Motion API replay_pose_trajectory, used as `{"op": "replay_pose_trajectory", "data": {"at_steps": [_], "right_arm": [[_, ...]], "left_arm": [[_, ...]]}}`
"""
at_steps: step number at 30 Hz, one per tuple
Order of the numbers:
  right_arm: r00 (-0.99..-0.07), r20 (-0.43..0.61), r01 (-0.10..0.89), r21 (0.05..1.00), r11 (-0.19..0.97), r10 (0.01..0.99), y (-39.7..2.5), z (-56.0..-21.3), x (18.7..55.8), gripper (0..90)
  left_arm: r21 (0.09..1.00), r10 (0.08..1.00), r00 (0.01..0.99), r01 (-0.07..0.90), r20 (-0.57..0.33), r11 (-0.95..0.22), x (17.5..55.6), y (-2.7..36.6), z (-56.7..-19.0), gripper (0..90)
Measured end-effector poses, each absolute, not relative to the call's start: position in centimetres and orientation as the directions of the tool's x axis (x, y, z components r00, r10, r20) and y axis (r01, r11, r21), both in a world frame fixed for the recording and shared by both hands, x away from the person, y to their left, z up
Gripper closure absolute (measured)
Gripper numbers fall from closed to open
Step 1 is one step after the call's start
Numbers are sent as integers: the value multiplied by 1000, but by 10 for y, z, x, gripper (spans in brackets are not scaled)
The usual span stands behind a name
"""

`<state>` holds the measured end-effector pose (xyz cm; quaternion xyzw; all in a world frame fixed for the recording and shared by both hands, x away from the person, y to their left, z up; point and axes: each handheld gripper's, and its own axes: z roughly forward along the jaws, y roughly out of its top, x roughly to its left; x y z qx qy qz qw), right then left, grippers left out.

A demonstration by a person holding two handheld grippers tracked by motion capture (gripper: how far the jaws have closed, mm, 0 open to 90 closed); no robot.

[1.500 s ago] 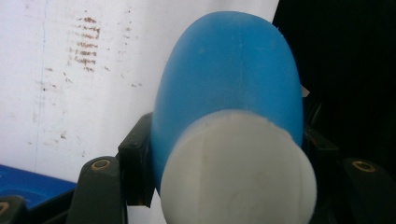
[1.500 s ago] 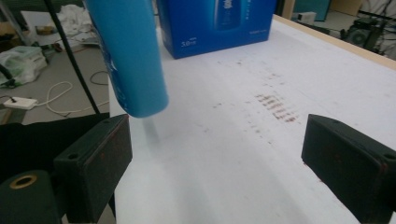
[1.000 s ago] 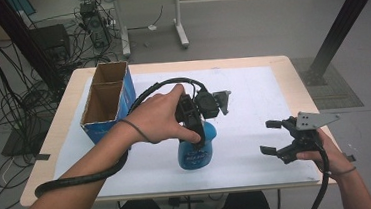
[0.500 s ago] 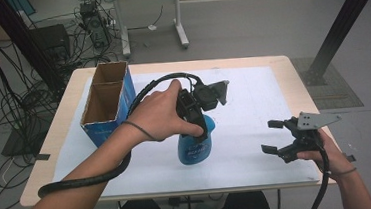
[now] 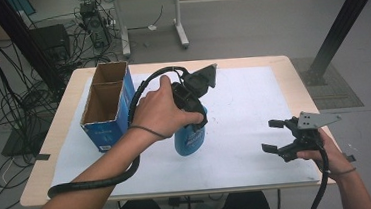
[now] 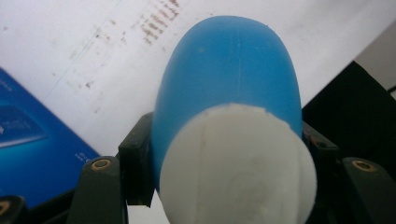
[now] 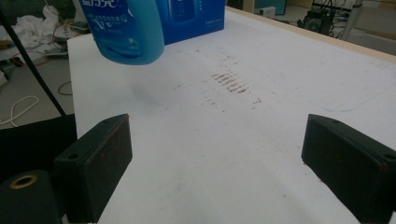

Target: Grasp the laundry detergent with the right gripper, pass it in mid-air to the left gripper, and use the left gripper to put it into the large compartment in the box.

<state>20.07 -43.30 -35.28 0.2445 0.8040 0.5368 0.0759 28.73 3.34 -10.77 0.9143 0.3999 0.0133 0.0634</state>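
Left tool (image 5: 194, 115) clamps the blue bottle (image 5: 190, 138) just under its white cap (image 6: 238, 163), bottle raised off the desk (image 5: 253, 104) at centre. Blue box (image 5: 105, 111) sits at nine o'clock. Right tool (image 5: 280, 138), at four o'clock, gapes wide and grips nothing.

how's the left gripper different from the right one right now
The left gripper is shut on the blue plastic bottle with a white cap, its jaws pressed against both sides; the right gripper is open, with nothing between its jaws. The left one is over the middle of the white table cover, beside the blue cardboard box; the right one is near the table's right front corner. Both are black, hand-held and trail a cable.
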Motion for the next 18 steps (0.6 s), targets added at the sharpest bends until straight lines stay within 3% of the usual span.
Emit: {"op": "replay_pose_trajectory", "data": {"at_steps": [7, 18], "right_arm": [[-868, 143, 316, 898, 307, 475, -432, -354, 202, 86], [-868, 140, 314, 898, 309, 476, -430, -354, 202, 86]], "left_arm": [[141, 792, 608, 790, -56, -597, 297, 42, -104, 375], [164, 810, 582, 808, -70, -566, 303, 48, -84, 376]]}}
